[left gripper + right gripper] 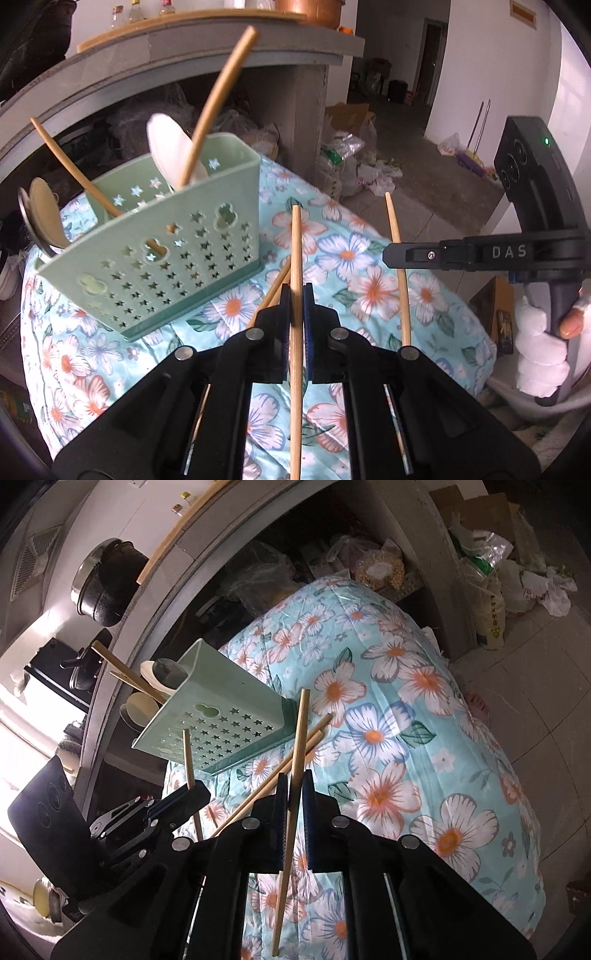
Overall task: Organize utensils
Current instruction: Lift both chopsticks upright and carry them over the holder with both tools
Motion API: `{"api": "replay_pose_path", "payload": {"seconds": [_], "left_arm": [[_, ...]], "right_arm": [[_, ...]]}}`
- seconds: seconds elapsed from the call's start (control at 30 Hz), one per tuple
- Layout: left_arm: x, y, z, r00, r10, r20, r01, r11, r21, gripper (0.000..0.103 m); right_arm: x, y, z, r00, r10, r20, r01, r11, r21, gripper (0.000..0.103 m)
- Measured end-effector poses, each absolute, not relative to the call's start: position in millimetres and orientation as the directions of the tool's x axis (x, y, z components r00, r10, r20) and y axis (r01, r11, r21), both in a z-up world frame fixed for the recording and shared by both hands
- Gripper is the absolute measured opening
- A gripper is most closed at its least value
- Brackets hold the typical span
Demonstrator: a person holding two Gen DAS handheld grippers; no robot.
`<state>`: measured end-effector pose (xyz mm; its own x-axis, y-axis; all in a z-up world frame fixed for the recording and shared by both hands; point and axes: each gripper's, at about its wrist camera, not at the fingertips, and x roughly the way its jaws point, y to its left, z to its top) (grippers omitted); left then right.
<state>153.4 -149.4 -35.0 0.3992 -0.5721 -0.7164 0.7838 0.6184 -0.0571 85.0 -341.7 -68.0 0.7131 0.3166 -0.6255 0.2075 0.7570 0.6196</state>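
A pale green utensil holder (192, 199) with star-shaped holes stands on the floral cloth (351, 258), left of centre. Wooden spoons (221, 92) and a white spoon (166, 144) stick out of it. My left gripper (296, 291) is shut on a bamboo chopstick (295, 240), raised above the cloth. To its right, my right gripper (395, 254) is shut on a second chopstick (392, 218). The right wrist view shows that grip (293, 779) on its chopstick (301, 731), the left gripper (197, 788) beside the holder (229, 698), and two loose chopsticks (314, 734) lying on the cloth.
A grey concrete counter (221, 48) curves behind the holder, with bags stored beneath it. A black pot (103, 587) and bottles stand on top. Plastic bags (351, 162) and a cardboard box lie on the tiled floor to the right. A white-gloved hand (535, 354) holds the right gripper's handle.
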Motion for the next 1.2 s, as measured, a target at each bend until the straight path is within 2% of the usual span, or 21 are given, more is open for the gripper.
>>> {"api": "replay_pose_path", "payload": {"seconds": [0.6,0.83,1.0,1.2], "left_arm": [[140.5,-76.0,44.7,0.513,-0.647,-0.564,0.725,0.678,-0.118,0.006],[149.3,-46.0,103.0,0.601,-0.675,-0.427,0.695,0.706,-0.138,0.006],[162.2,-27.4,143.5,0.675,-0.678,-0.29,0.665,0.73,-0.158,0.006],[189.7,-30.1,158.5,0.729,-0.663,-0.17,0.64,0.748,-0.176,0.006]], "right_arm": [[66.8,-326.6,-4.8,0.804,0.27,-0.53,0.083,0.832,0.549,0.006],[73.8,-327.3,34.6,0.837,0.309,-0.452,-0.01,0.834,0.551,0.006],[85.9,-324.3,66.9,0.851,0.341,-0.399,-0.08,0.836,0.543,0.006],[91.5,-322.5,96.1,0.869,0.356,-0.344,-0.135,0.84,0.526,0.006]]}}
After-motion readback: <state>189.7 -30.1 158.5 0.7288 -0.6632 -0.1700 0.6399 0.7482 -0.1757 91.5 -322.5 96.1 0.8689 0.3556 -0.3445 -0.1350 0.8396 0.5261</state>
